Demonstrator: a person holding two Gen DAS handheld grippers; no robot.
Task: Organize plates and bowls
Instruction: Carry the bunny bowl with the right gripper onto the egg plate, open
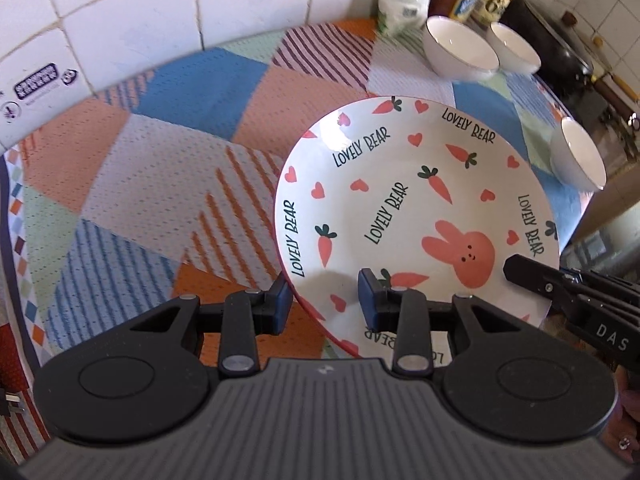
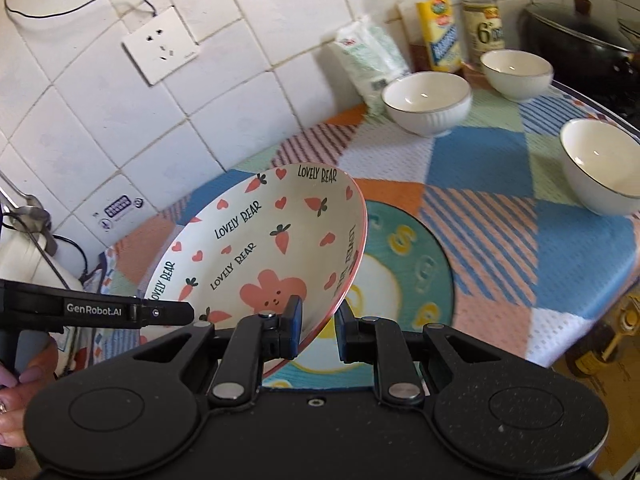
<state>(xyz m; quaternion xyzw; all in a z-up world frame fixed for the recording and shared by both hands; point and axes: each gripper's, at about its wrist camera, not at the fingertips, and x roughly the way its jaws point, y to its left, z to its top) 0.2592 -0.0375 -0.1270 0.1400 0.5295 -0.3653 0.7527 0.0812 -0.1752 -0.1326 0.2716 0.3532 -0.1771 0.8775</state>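
Three white bowls, all empty: one (image 2: 427, 102) beside a white packet (image 2: 370, 62), one (image 2: 516, 73) in front of two bottles (image 2: 440, 36), one (image 2: 600, 166) near the table's right edge; each stands upright, rim up, apart from the others. One printed plate (image 2: 264, 248), white with pink rim, hearts, carrots, a rabbit and the words LOVELY BEAR; nothing lies on it. It is held clear of the patchwork tablecloth (image 2: 560, 248), above a round teal mat (image 2: 416, 264), and is tilted, its face turned up and toward the tiled wall (image 2: 120, 128). Left gripper (image 1: 326, 304): jaws part-way closed, astride the plate's rim, one pad beneath and one on the face; whether both pads press cannot be told. Right gripper (image 2: 318, 332): jaws nearly together, clamped on the opposite rim. A dark lidded pan (image 2: 580, 36) stands at the back right.
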